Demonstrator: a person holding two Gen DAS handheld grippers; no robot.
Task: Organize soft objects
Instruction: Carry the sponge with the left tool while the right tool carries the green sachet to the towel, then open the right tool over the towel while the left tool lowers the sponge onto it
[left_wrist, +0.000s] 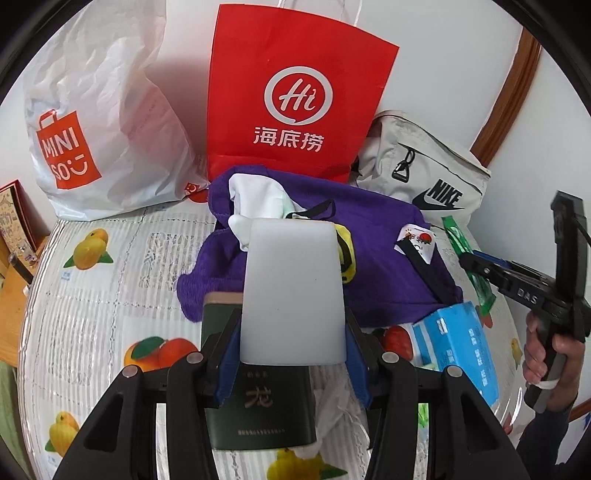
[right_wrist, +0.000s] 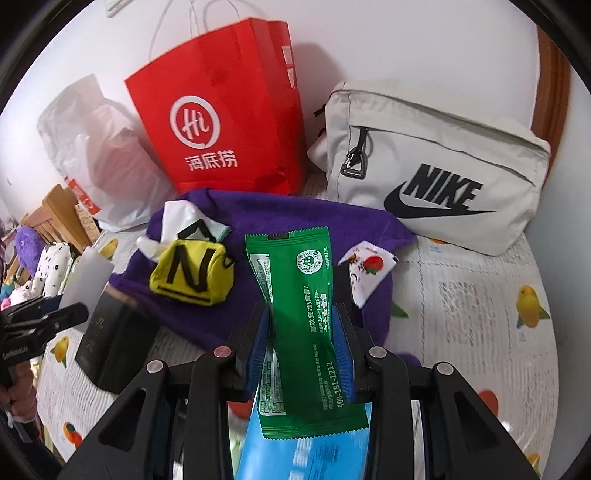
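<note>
Both wrist fisheyes ride close behind their own jaws, angled steeply down and forward toward the back wall, sharing the purple cloth just ahead of each claw and the red paper bag beyond it, the left view sitting left of the right view.

Red paper bag: white ringed "Hi" logo with "海底捞" beneath; white plastic bag: orange "MINISO" bag emblem with a smile mark. Grey pouch: black "NIKE" over the swoosh; green sachet: "400-181-1212" along one edge, other print too small to read. Dark green box: gold "龙"; yellow pouch: black "N"; far hand-held gripper: "DAS".
</note>
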